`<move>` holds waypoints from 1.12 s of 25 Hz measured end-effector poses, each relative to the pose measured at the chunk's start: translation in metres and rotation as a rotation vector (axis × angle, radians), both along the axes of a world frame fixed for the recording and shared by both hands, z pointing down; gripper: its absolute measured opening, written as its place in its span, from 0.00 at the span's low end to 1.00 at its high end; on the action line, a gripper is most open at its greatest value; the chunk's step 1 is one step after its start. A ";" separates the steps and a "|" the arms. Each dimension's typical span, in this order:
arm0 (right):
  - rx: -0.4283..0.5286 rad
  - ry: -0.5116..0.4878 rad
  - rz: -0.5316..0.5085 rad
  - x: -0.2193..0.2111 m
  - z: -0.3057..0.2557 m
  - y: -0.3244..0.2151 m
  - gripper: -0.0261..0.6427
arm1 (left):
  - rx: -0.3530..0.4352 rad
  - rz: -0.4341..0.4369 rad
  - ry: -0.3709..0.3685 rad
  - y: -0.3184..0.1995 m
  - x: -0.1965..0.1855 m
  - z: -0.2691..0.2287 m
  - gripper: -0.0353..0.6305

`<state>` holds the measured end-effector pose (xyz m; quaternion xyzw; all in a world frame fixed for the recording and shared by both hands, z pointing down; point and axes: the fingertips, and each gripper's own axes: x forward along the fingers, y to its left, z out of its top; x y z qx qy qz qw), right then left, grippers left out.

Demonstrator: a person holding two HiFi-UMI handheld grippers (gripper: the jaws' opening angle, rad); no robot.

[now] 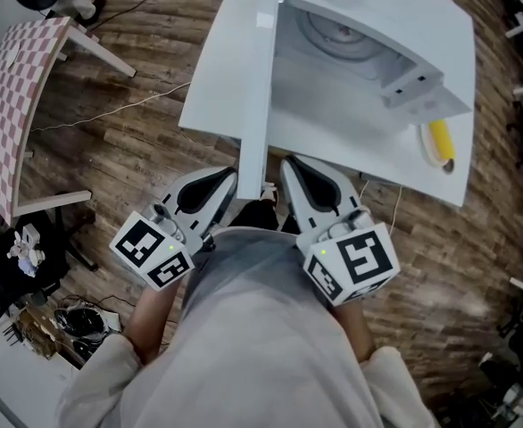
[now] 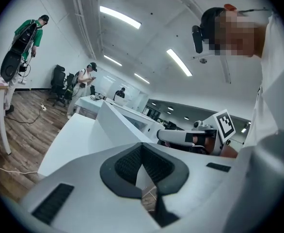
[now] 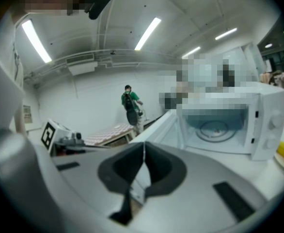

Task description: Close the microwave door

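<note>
Holding the two tongs low and close before your body, you have the left tongs (image 2: 142, 145) with its jaws closed, tip against tip, and nothing is between the pads. The right tongs (image 3: 143, 144) is the same: jaws pressed together at the tips and empty. The two point forward side by side, near each other.

Between their tips runs the free edge of the microwave door (image 1: 256, 105). The door stands wide open and from above you see it almost edge-on, as a long white strip that goes away from the tongs. Whether either of the tongs touches this edge, I cannot tell.

Ahead of the right tongs is the microwave (image 1: 377, 52), with its cavity open toward you and the round turntable (image 1: 337, 34) visible inside. It stands on a white table (image 1: 219, 69), which also reaches ahead of the left tongs. Further to the right of the right tongs, a yellow thing (image 1: 441, 141) lies on the table beside the oven.

Well to the left of the left tongs stands a checkered table (image 1: 7, 105) on the wooden floor (image 1: 136, 150). Far beyond, a person in green (image 3: 130, 103) stands at a wall.
</note>
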<state>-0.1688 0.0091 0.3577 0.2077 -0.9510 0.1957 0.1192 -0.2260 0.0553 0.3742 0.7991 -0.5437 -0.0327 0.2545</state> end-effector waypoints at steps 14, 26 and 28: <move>-0.024 -0.003 0.086 0.029 0.001 -0.017 0.07 | -0.016 0.105 0.037 -0.025 0.027 0.005 0.08; -0.030 0.014 0.144 0.049 0.003 -0.027 0.07 | -0.022 0.184 0.102 -0.041 0.047 0.007 0.08; -0.025 0.017 0.154 0.052 0.003 -0.028 0.07 | -0.023 0.194 0.103 -0.043 0.051 0.007 0.08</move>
